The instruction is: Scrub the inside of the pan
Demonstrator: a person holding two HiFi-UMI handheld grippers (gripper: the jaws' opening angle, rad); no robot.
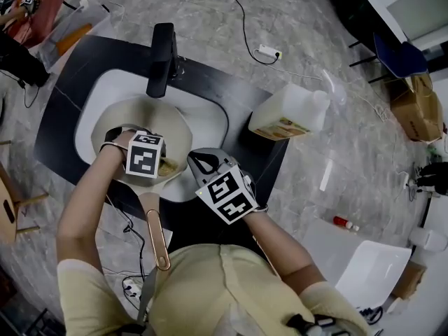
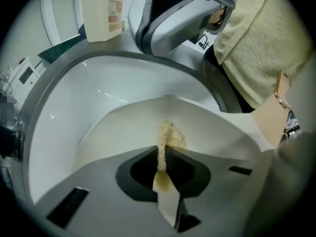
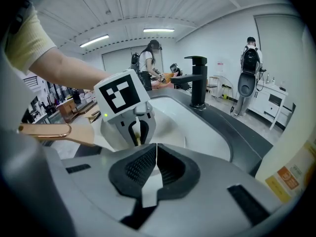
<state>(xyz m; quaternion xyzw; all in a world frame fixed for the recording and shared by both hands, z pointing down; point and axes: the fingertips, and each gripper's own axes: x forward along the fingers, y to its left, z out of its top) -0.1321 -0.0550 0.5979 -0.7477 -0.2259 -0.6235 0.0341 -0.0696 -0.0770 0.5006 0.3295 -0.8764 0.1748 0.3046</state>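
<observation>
1. Your right gripper (image 3: 154, 157), nearest, is clenched on nothing (idle at 6 o'clock).
2. Your left gripper (image 2: 165, 154) pinches a tan scouring sponge (image 2: 171, 134) inside the cream round pan (image 1: 176, 126), in the white sink (image 1: 210, 115) at 10 o'clock.
3. Scrubbing looks underway, far from finished.

The place looks like a research lab or recording space fitted with a mock kitchen station, not a home. A black table (image 1: 70, 96) carrying a white sink (image 1: 210, 117) and a black faucet (image 1: 162, 58) stands free on a marbled floor (image 1: 315, 19). A cable (image 1: 243, 21) and a power strip (image 1: 269, 51) lie across that floor, with cardboard boxes (image 1: 413, 107) at the far right. In the right gripper view, strip lights (image 3: 158, 30) line a panelled ceiling. One person (image 3: 148, 65) works at another station, and a second person (image 3: 249, 68), wearing a backpack, stands near white cabinets (image 3: 274, 100).
</observation>
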